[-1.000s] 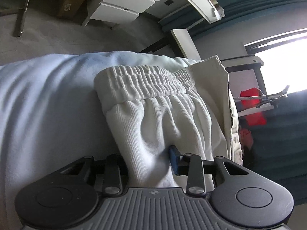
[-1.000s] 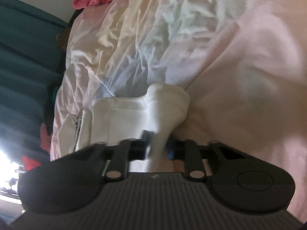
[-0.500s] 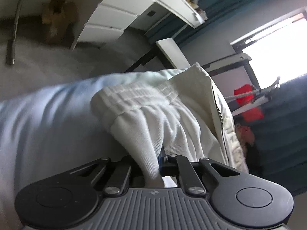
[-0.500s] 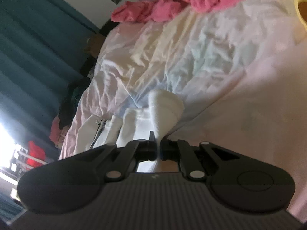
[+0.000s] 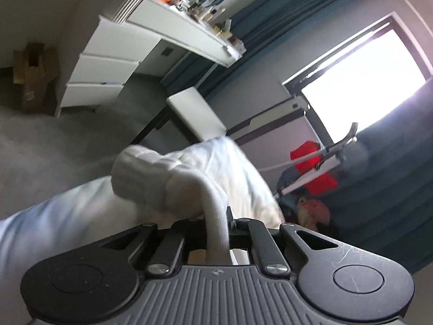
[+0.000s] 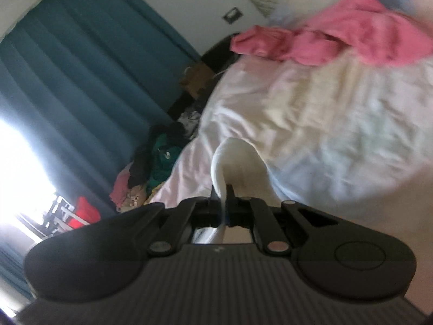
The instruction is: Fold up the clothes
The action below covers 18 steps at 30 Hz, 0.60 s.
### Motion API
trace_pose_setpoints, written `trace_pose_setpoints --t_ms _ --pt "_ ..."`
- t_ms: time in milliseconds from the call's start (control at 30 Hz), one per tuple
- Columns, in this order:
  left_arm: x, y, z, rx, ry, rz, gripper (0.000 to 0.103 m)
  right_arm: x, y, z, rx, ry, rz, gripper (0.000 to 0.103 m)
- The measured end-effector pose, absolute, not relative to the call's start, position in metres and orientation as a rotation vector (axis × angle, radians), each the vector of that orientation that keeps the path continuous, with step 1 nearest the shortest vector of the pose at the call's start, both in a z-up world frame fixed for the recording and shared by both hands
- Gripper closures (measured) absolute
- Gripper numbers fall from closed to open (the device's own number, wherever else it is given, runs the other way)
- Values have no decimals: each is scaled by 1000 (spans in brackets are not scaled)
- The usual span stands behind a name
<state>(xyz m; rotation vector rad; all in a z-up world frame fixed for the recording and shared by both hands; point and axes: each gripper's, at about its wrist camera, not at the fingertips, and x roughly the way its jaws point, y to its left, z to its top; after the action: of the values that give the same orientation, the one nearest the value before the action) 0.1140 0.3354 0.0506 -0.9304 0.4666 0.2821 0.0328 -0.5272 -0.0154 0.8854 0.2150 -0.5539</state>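
Your left tongs (image 5: 217, 220) are closed tight on a fold of the white garment (image 5: 173, 178); its bunched ribbed band hangs just in front of the fingers, above the bed (image 5: 54, 216). Your right tongs (image 6: 222, 197) are also pressed together, with a thin edge of the same white cloth between them, and the cloth curves up in a loop over the pale bed sheet. A pink garment (image 6: 338, 38) lies far off, near the head of the bed. Teal curtains (image 6: 67, 81) hang beside the bed.
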Motion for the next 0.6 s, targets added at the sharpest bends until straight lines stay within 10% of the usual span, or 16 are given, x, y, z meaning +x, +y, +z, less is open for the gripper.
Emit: trace_pose_setpoints --t_ms 600 --pt "444 310 -58 -765 673 428 93 383 -530 -123 509 525 -735 97"
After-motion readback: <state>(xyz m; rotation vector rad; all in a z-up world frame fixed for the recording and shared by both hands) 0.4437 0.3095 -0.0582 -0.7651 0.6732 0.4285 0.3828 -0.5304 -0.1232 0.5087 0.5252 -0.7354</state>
